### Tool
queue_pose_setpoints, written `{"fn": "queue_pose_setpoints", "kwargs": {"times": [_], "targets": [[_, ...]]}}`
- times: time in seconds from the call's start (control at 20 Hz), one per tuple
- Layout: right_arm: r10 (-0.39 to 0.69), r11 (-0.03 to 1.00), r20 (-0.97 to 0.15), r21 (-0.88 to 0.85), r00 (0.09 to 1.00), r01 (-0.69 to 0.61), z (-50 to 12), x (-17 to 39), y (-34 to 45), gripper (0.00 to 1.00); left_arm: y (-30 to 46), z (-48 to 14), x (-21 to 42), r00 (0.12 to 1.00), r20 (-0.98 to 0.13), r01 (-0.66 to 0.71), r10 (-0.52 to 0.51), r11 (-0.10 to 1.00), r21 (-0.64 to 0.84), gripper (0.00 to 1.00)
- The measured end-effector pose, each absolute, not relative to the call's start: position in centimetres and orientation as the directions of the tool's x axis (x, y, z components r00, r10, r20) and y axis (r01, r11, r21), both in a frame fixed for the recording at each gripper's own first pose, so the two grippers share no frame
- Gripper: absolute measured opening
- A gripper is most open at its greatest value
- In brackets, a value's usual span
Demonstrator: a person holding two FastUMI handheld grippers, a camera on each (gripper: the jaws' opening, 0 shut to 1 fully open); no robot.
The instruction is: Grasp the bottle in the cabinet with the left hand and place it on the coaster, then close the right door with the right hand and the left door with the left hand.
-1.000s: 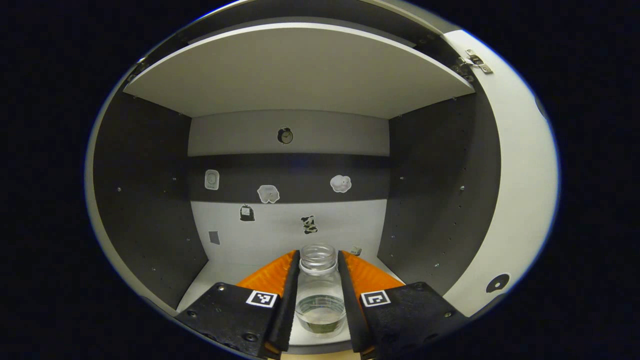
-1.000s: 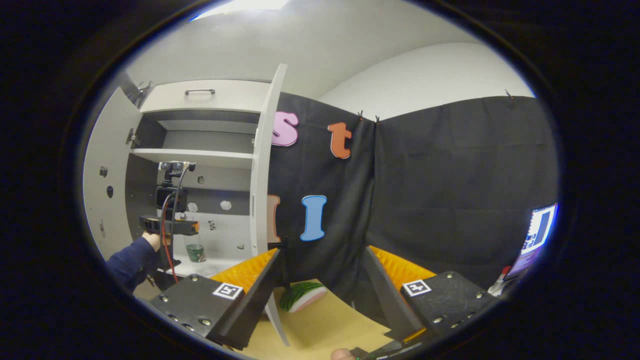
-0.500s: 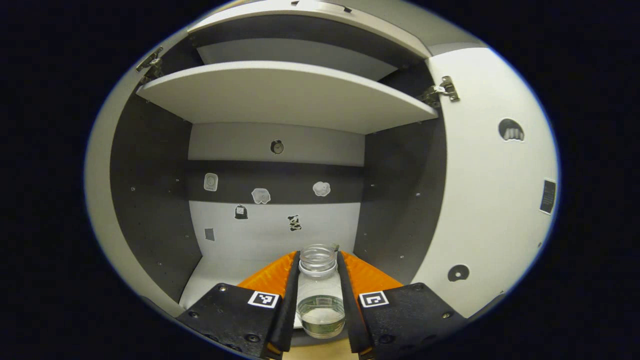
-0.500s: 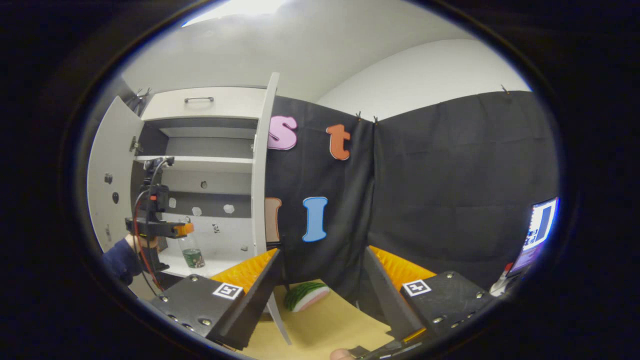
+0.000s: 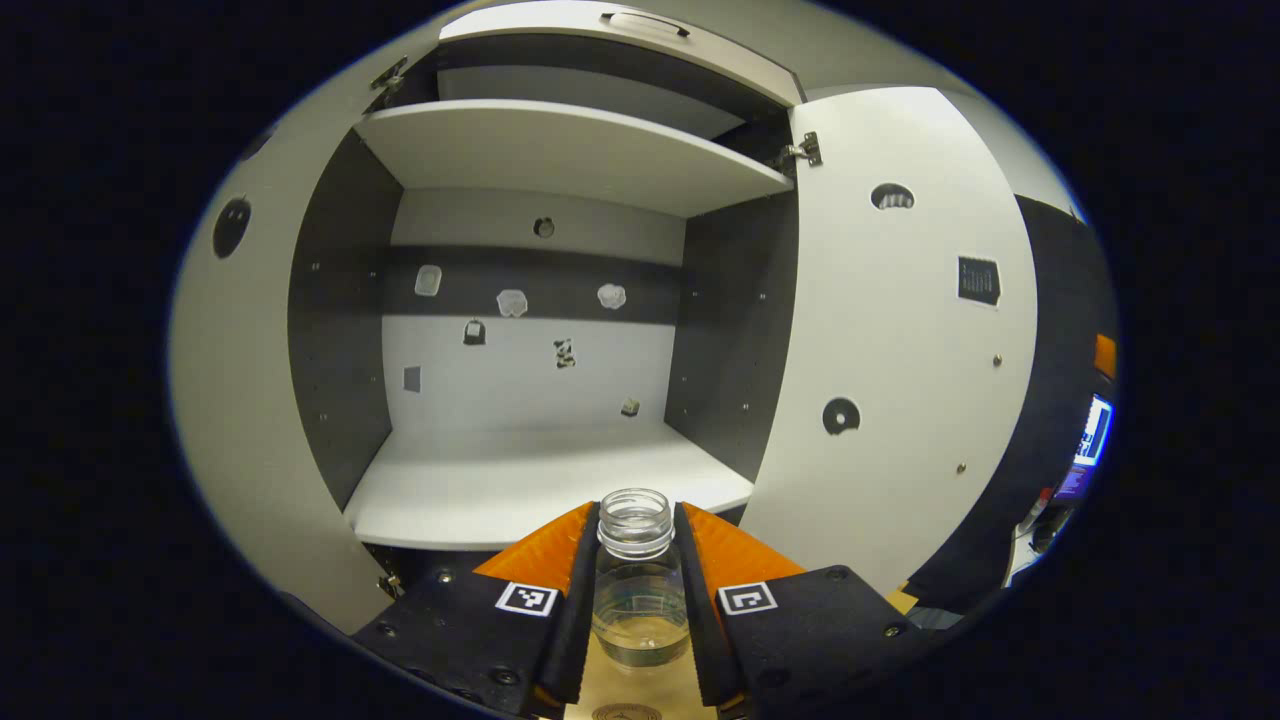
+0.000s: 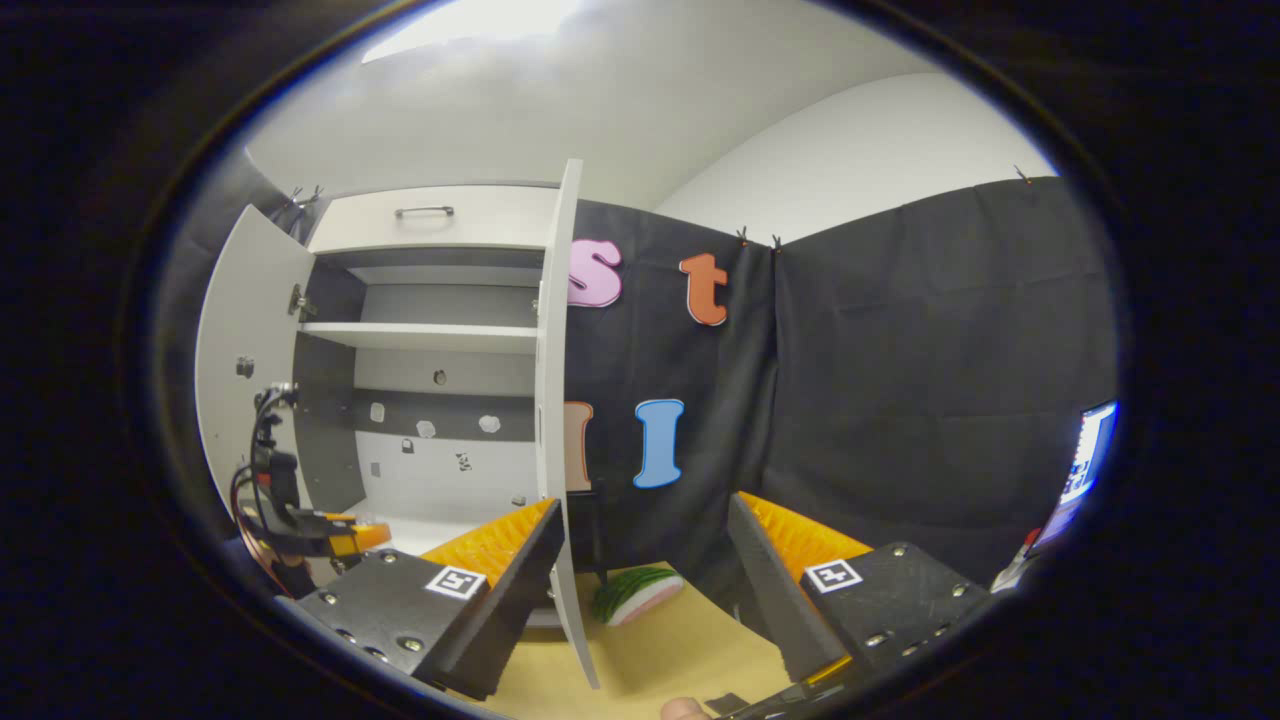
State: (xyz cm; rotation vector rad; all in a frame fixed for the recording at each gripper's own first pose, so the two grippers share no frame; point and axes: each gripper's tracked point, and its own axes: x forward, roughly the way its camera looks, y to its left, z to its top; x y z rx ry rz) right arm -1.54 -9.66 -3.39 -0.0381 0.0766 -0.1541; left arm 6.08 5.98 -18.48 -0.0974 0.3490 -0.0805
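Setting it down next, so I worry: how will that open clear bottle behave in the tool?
The bottle looks rigid, probably smooth and a bit slippery. No cap and liquid low inside: tilting could spill it. Narrow and tall, it may tip if the left tool releases unevenly.

Bottle [image 5: 640,590] base hidden btwn left gripper [image 5: 638,560] fingers; coaster [image 5: 626,712] cut off at bottom edge.

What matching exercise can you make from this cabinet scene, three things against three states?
Things:
1. bottle
2. right door
3. right gripper

States:
A. swung open
B. clamped between the left gripper's fingers, outside the cabinet
C. open, holding nothing

Pairs: 1-B, 2-A, 3-C
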Motion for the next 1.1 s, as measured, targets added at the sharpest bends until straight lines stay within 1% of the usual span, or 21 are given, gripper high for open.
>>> {"fn": "queue_pose_setpoints", "kwargs": {"times": [0.05,0.1,0.15,0.25,0.3,0.4,0.45,0.5,0.55,0.65,0.8,0.95,1.1], "targets": [[-0.155,0.987,-0.075,-0.047,0.985,0.151,-3.3,-1.6,-9.7,0.97,6.0,-19.9,5.2,0.932,-0.350,0.062,-0.098,0.992,-0.112,0.44],[-0.157,0.987,-0.074,-0.051,0.985,0.154,-3.2,-1.6,-9.9,0.99,6.0,-21.3,4.4,0.926,-0.363,0.063,-0.101,0.991,-0.114,0.46],[-0.160,0.986,-0.074,-0.055,0.984,0.156,-3.2,-1.7,-10.0,1.00,6.0,-22.7,3.5,0.921,-0.375,0.066,-0.105,0.991,-0.117,0.44],[-0.169,0.985,-0.074,-0.061,0.983,0.164,-3.2,-1.7,-10.3,1.00,6.0,-25.3,2.1,0.916,-0.387,0.075,-0.110,0.992,-0.103,0.45],[-0.173,0.984,-0.078,-0.063,0.982,0.168,-3.3,-1.8,-10.5,1.00,5.9,-26.6,1.4,0.914,-0.391,0.083,-0.113,0.992,-0.093,0.47],[-0.184,0.981,-0.080,-0.070,0.980,0.179,-3.2,-2.0,-10.8,0.99,5.7,-29.1,0.0,0.907,-0.401,0.100,-0.126,0.991,-0.086,0.47],[-0.190,0.980,-0.081,-0.075,0.978,0.185,-3.4,-2.0,-11.0,0.97,5.5,-30.3,-0.5,0.904,-0.407,0.108,-0.133,0.991,-0.085,0.45],[-0.195,0.979,-0.082,-0.079,0.977,0.188,-3.3,-2.0,-11.1,1.00,5.4,-31.4,-1.1,0.899,-0.415,0.113,-0.139,0.990,-0.087,0.46],[-0.199,0.978,-0.085,-0.082,0.976,0.192,-3.4,-2.0,-11.3,1.00,5.5,-32.5,-1.4,0.894,-0.425,0.114,-0.143,0.989,-0.093,0.44],[-0.206,0.976,-0.086,-0.085,0.975,0.199,-3.4,-2.0,-11.4,1.00,5.5,-34.5,-2.0,0.888,-0.435,0.099,-0.146,0.987,-0.129,0.45],[-0.216,0.974,-0.086,-0.094,0.973,0.208,-3.5,-2.0,-11.5,1.00,5.9,-37.6,-3.0,0.866,-0.483,0.057,-0.127,0.986,-0.157,0.45],[-0.223,0.971,-0.087,-0.105,0.971,0.214,-3.5,-2.1,-11.7,1.00,6.2,-39.4,-3.7,0.852,-0.510,0.043,-0.118,0.987,-0.157,0.45],[-0.227,0.970,-0.089,-0.108,0.970,0.217,-3.6,-1.9,-11.8,0.97,6.5,-40.5,-4.2,0.845,-0.525,0.043,-0.105,0.991,-0.128,0.45]]}}
